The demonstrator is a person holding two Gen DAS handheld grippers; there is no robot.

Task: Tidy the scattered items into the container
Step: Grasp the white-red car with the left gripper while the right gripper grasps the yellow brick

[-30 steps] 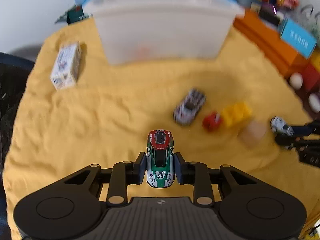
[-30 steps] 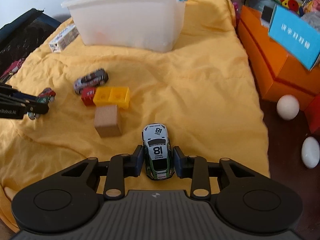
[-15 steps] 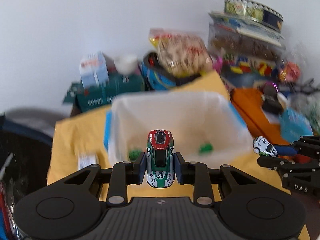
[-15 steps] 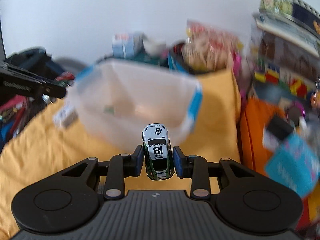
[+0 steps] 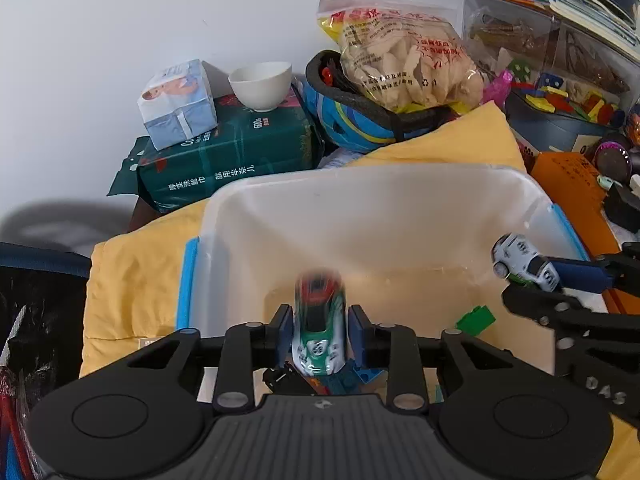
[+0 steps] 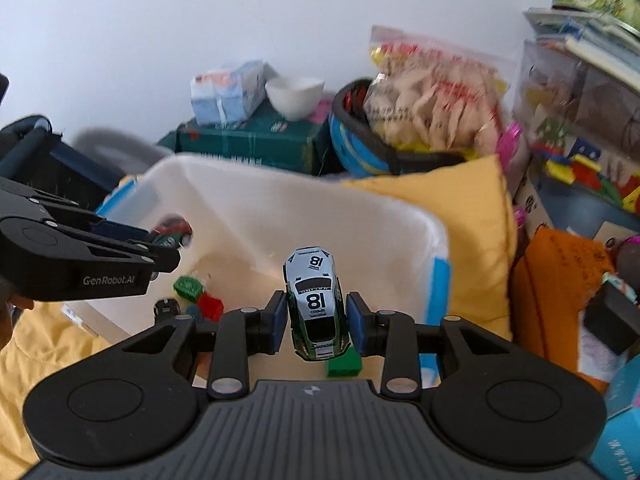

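Behind the translucent storage bin (image 5: 372, 208), at twelve o'clock, a white bowl (image 5: 260, 85) is seen on a green package (image 5: 228, 160), with a snack bag (image 5: 404, 64) at one o'clock. Green bricks (image 6: 188, 286), a red brick (image 6: 211, 306) and a small black car (image 6: 166, 307) are held in the bin. The left hand-held gripper (image 5: 319, 334) is seen just parted around a blurred red-and-green toy car (image 5: 319, 328); the right hand-held gripper (image 6: 317, 322) is seen slightly parted beside the white number-18 toy car (image 6: 316, 302), both above the bin.
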